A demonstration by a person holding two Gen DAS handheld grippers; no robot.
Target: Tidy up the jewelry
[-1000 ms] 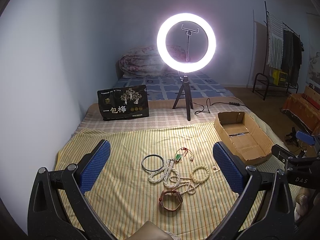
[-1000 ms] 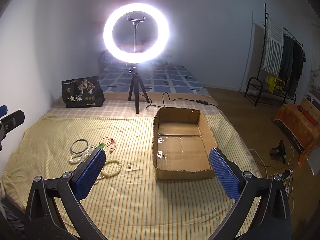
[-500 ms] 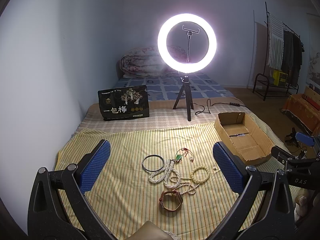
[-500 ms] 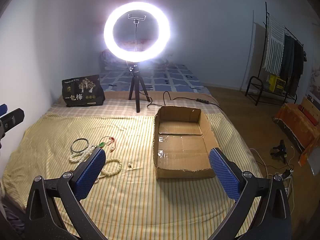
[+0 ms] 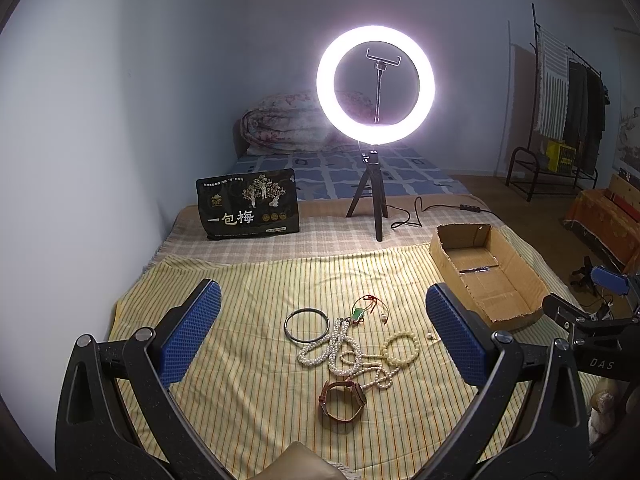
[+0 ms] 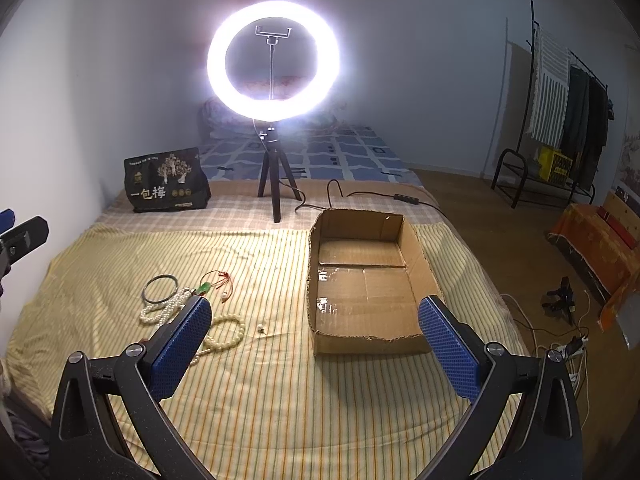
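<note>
Jewelry (image 5: 352,348): lying loose on the striped bed cover (image 5: 248,360)
Box (image 6: 368,280): sitting empty beside it
Left tool (image 5: 320,340): hovering spread, holding nothing
Right tool (image 6: 316,344): hovering spread, holding nothing

On the striped cloth lie one dark bangle (image 5: 306,325), one long pearl necklace (image 5: 344,354), one bead bracelet (image 5: 401,349), one brown-strapped watch (image 5: 343,399), one red-corded green pendant (image 5: 359,313) and two small loose beads (image 5: 429,335); nearby stand one cardboard box (image 6: 370,346), one ring light (image 5: 375,85) and one black snack bag (image 5: 248,204)
</note>
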